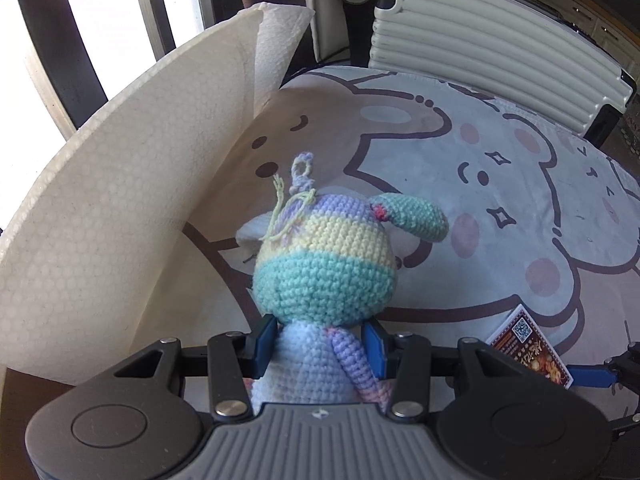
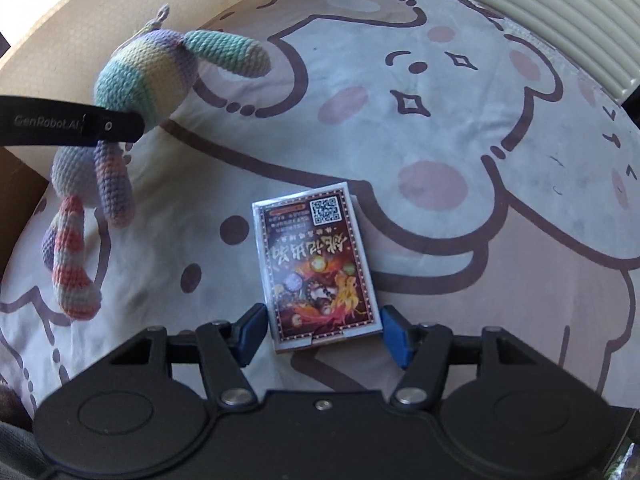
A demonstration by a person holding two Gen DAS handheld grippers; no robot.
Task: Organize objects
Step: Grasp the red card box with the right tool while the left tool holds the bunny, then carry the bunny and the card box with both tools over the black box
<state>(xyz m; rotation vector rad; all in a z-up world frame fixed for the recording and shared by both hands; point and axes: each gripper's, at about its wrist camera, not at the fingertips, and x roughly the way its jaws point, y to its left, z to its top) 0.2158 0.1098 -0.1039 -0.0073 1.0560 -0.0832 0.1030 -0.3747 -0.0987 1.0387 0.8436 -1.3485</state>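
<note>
The left gripper (image 1: 320, 350) is clamped on the crochet doll (image 1: 326, 264), lifted clear of the cartoon mat (image 1: 500, 208) near its left edge, beside the white bag (image 1: 132, 200) (likely its destination). The right gripper (image 2: 324, 336) straddles the card box (image 2: 318, 264) mid-mat, jaws apart, not yet gripping. Neither item looks put away.

A home: cartoon-bear blanket (image 1: 500, 208), ribbed suitcase (image 1: 480, 28) behind.
</note>
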